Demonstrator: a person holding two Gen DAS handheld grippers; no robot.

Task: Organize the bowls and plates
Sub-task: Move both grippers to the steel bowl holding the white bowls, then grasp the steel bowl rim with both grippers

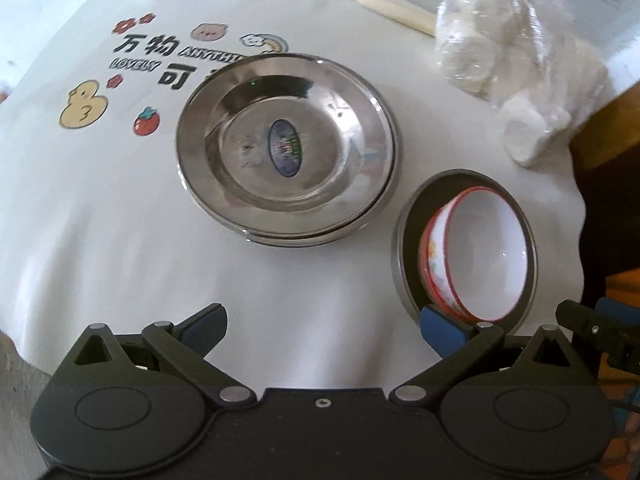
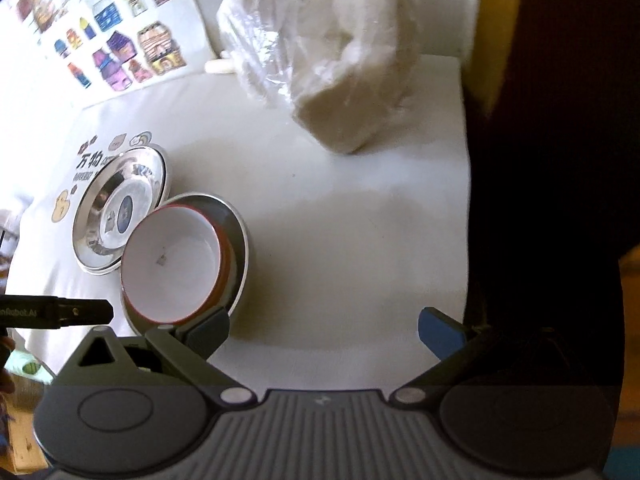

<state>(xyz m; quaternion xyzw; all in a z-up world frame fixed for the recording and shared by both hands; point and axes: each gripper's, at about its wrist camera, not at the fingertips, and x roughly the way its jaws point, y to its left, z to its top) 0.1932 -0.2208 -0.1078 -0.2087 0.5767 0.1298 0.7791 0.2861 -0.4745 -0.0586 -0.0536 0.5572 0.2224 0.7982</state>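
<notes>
Left gripper spread wide, holding nothing. Ahead of it: stacked steel plates. By its right finger: red-rimmed bowls nested in a steel bowl. Right gripper spread wide, those bowls at its left finger.

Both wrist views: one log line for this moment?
left gripper: open, empty | right gripper: open, empty | steel plates: stacked | red-rimmed bowls: nested in steel bowl
</notes>
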